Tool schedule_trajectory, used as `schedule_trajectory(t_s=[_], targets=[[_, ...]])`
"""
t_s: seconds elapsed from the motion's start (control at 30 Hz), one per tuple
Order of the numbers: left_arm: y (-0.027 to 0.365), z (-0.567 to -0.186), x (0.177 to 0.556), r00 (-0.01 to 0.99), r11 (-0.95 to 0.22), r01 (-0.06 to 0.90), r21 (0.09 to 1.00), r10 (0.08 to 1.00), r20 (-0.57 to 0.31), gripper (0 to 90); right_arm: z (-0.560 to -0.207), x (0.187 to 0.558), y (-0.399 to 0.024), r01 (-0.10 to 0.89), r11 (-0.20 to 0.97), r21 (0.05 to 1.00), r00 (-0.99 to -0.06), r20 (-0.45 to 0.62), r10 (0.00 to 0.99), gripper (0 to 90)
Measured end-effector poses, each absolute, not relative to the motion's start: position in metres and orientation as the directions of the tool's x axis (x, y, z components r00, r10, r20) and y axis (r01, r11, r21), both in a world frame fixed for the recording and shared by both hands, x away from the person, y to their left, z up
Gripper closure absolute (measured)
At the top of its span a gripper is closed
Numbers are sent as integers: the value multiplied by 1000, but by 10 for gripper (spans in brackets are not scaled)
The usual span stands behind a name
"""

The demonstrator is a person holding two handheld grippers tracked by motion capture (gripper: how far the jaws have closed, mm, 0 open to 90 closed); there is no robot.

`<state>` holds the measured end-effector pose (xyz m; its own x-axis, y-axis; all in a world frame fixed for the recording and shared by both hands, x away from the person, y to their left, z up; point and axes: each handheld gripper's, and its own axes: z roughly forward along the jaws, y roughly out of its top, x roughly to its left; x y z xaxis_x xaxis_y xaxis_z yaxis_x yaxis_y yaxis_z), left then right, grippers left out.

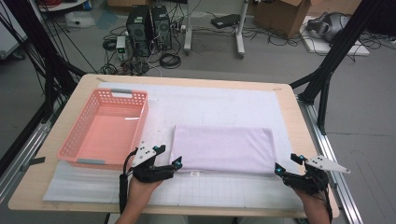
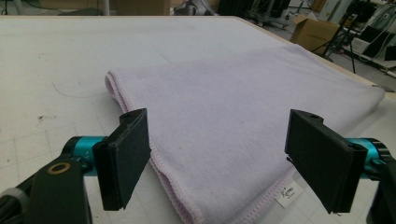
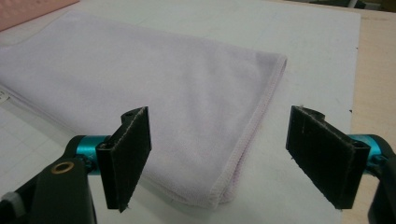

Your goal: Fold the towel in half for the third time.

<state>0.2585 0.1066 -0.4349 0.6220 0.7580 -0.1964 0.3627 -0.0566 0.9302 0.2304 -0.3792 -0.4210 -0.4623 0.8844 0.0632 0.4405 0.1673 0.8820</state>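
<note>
Already the tabletop (image 1: 51,186) is carrying my work in plain order: the white mat (image 1: 210,100) is covering most of it, the pink basket (image 1: 77,142) is sitting empty toward its left edge, and the lilac towel (image 1: 223,148) is lying folded into a flat rectangle near the front edge, just right of the basket. I am judging the folding as well along, perhaps wanting one more fold before the towel goes into the basket. I am holding my left claw (image 1: 170,158) wide open at the towel's front left corner and my right claw (image 1: 286,163) wide open at its front right corner, neither one gripping the cloth.
</note>
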Motion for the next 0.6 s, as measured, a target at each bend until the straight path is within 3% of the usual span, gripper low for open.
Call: schedule_trajectory(t_s=[0.6], targets=[[102, -439, 259, 626, -82, 417, 905, 748, -220, 271, -421, 234, -375, 440, 173, 881, -480, 68, 874, 211]])
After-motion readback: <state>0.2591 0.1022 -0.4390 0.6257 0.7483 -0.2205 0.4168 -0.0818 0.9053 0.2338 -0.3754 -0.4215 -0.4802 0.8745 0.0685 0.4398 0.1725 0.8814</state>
